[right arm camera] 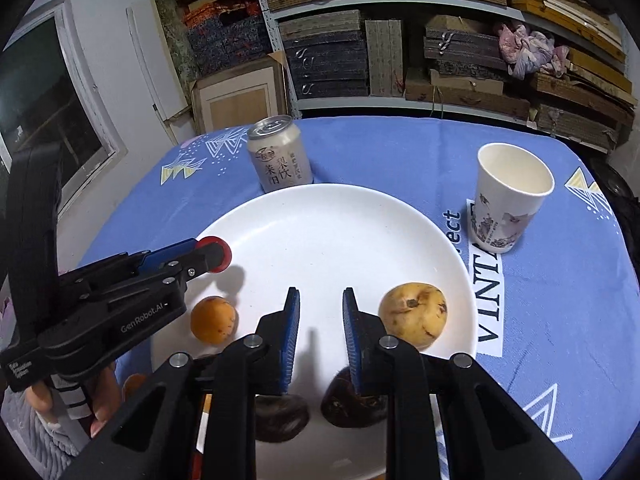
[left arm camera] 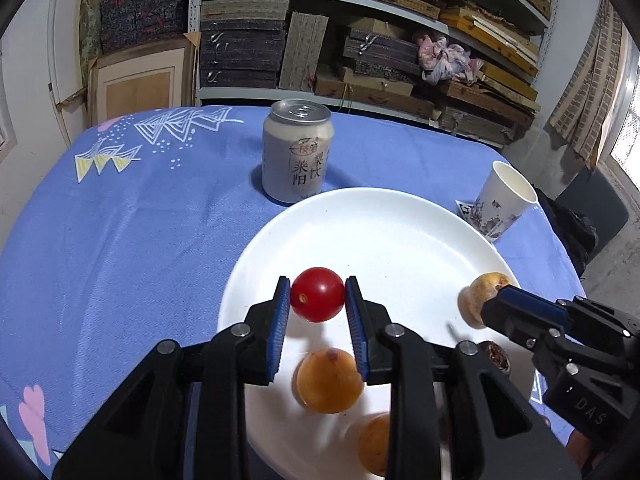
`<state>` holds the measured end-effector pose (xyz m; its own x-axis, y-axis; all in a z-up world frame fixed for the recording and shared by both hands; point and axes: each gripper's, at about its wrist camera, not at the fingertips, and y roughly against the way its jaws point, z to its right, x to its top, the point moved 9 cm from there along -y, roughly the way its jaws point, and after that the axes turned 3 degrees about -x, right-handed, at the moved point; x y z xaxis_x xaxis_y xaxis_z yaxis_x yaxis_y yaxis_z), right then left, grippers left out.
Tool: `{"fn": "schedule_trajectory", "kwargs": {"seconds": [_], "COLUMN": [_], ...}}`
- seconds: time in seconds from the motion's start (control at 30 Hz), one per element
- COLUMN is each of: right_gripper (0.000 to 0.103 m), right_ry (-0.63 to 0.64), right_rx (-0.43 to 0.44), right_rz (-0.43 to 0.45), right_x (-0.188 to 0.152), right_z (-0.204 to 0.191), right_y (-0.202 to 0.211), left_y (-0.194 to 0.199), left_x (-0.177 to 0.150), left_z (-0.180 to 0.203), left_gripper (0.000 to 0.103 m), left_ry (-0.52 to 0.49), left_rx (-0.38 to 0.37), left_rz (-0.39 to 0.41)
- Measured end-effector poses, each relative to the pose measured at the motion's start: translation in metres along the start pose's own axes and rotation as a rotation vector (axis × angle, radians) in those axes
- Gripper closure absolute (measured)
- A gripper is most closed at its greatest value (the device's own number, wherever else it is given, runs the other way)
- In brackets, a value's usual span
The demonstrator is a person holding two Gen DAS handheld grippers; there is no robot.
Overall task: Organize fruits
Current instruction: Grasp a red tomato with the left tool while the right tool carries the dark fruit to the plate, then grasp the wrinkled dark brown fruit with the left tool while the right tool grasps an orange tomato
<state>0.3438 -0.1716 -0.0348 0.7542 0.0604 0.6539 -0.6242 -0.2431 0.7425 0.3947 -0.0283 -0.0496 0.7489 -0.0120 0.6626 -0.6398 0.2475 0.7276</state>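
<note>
My left gripper (left arm camera: 318,296) is shut on a red cherry tomato (left arm camera: 318,294) and holds it above the left part of a white plate (left arm camera: 392,236). On the plate lie two orange loquats (left arm camera: 329,380), a yellow-brown fruit (right arm camera: 414,314) at the right, and two dark chestnut-like fruits (right arm camera: 348,406) at the near edge. My right gripper (right arm camera: 320,304) is open and empty over the near middle of the plate (right arm camera: 340,240), between an orange loquat (right arm camera: 213,319) and the yellow-brown fruit. The left gripper with the tomato (right arm camera: 216,254) shows at the left of the right wrist view.
A beige drink can (left arm camera: 296,150) stands behind the plate on the blue patterned tablecloth (left arm camera: 120,220). A printed paper cup (right arm camera: 510,200) stands at the right beside a white label (right arm camera: 488,300). Shelves with stacked boxes (left arm camera: 360,52) fill the background.
</note>
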Motion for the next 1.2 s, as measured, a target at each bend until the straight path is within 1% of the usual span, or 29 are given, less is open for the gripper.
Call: {"fn": "schedule_trajectory", "kwargs": {"seconds": [0.03,0.1,0.13,0.17,0.2,0.3,0.37,0.4,0.43,0.47,0.5,0.53,0.57,0.63,0.67,0.73,0.8,0.93,1.0,1.07,1.13,1.2], "right_gripper": [0.08,0.078,0.078,0.078,0.078,0.078,0.077,0.072,0.064,0.06,0.054,0.048,0.044,0.03,0.027,0.014,0.008,0.006,0.005,0.005,0.005,0.005], "right_ry": [-0.01,-0.028,-0.033,-0.031,-0.029,-0.033,-0.039,-0.043,-0.043,-0.042,-0.037,-0.031,-0.024,-0.018,-0.013,-0.014,-0.025,0.008,0.0,-0.016,-0.016,-0.016], "right_rx": [0.001,0.008,0.005,0.003,0.002,0.011,0.019,0.02,0.013,0.0,-0.012,-0.02,-0.028,-0.047,-0.06,-0.069,-0.069,-0.089,-0.079,-0.06,-0.027,-0.031], "right_rz": [0.004,0.007,0.012,0.016,0.019,0.023,0.034,0.048,0.066,0.087,0.104,0.114,0.13,0.166,0.187,0.227,0.264,0.314,0.333,0.322,0.292,0.265], "right_x": [-0.001,-0.006,-0.009,-0.011,-0.014,-0.027,-0.037,-0.043,-0.049,-0.056,-0.063,-0.069,-0.078,-0.094,-0.102,-0.119,-0.135,-0.147,-0.149,-0.152,-0.155,-0.159], "right_z": [0.003,0.007,0.009,0.009,0.01,0.01,0.01,0.01,0.011,0.011,0.011,0.011,0.01,0.01,0.009,0.009,0.01,0.009,0.011,0.012,0.011,0.009], "right_y": [0.003,0.008,0.013,0.016,0.02,0.036,0.05,0.058,0.069,0.078,0.087,0.094,0.104,0.12,0.128,0.141,0.151,0.163,0.167,0.165,0.159,0.154], "left_y": [-0.001,0.002,0.006,0.011,0.015,0.029,0.043,0.053,0.062,0.075,0.086,0.099,0.112,0.133,0.14,0.151,0.156,0.156,0.154,0.154,0.148,0.139], "left_x": [-0.002,-0.004,-0.004,-0.002,-0.003,-0.005,-0.01,-0.015,-0.02,-0.028,-0.034,-0.044,-0.054,-0.08,-0.092,-0.12,-0.149,-0.183,-0.187,-0.189,-0.195,-0.197], "left_z": [0.002,0.004,0.004,0.005,0.005,0.007,0.006,0.006,0.007,0.007,0.006,0.004,0.003,0.0,-0.001,-0.002,-0.001,0.004,0.005,0.008,0.011,0.015], "left_gripper": [0.075,0.065,0.052,0.045,0.044,0.043,0.043,0.043,0.04,0.033,0.029,0.022,0.021,0.02,0.02,0.02,0.02,0.018,0.018,0.018,0.018,0.018], "left_ry": [-0.002,0.004,0.003,-0.001,-0.002,0.015,0.02,0.021,0.017,0.01,0.004,-0.004,-0.011,-0.023,-0.024,-0.025,-0.039,-0.086,-0.09,-0.092,-0.101,-0.123], "left_rx": [-0.007,-0.009,0.001,0.015,0.024,0.018,0.03,0.034,0.035,0.042,0.054,0.077,0.102,0.117,0.119,0.133,0.134,0.158,0.149,0.132,0.123,0.135], "left_rz": [-0.008,-0.01,0.002,0.021,0.032,0.036,0.045,0.055,0.065,0.08,0.098,0.124,0.148,0.165,0.164,0.158,0.143,0.117,0.103,0.101,0.075,0.052]}}
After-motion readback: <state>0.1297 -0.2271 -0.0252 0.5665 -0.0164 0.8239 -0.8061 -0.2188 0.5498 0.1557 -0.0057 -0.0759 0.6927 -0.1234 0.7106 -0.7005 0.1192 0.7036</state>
